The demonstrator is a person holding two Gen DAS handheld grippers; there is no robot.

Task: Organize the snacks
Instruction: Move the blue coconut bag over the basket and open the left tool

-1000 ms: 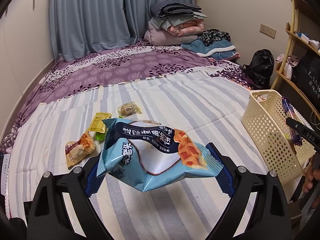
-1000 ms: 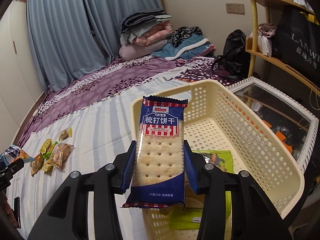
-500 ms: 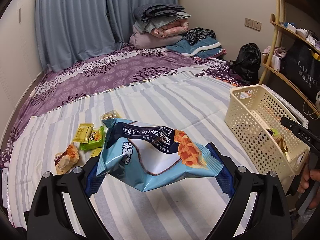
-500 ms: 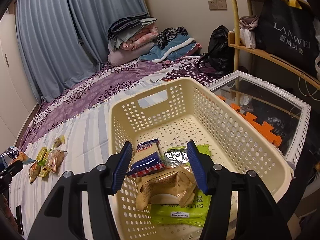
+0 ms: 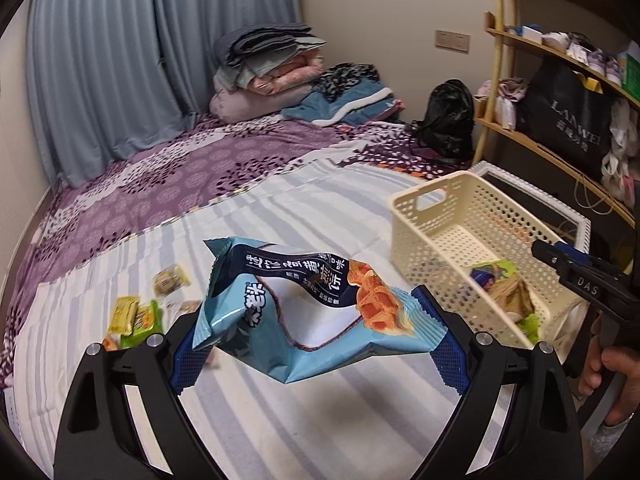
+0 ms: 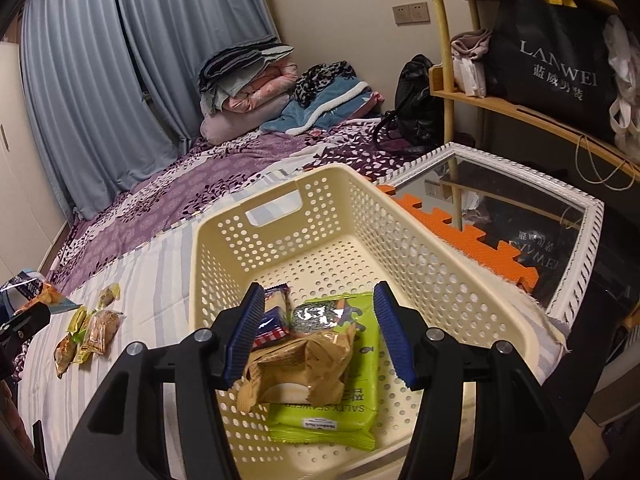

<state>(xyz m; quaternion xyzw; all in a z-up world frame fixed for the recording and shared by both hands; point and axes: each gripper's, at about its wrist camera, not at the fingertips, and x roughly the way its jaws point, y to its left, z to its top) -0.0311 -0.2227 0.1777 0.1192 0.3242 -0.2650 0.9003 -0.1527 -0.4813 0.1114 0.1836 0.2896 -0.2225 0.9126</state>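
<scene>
The left gripper [image 5: 316, 340] is clamping a blue bag [image 5: 308, 312] between wide-set pads, holding it above the bed [image 5: 280, 216], the basket [image 5: 436, 216] off to its right. Only the right view is looking into that basket: the right gripper [image 6: 318, 336] is hovering part-open and empty over a green pack [image 6: 340, 400], a tan bag [image 6: 300, 364] and, probably, a cracker pack [image 6: 274, 316].

So the right gripper [image 6: 318, 334] let go of the blue cracker pack [image 6: 273, 314], which now lies in the cream basket [image 6: 404, 240] with the other snacks, and its jaws stand empty above it. The basket looks nearer in the left view.
</scene>
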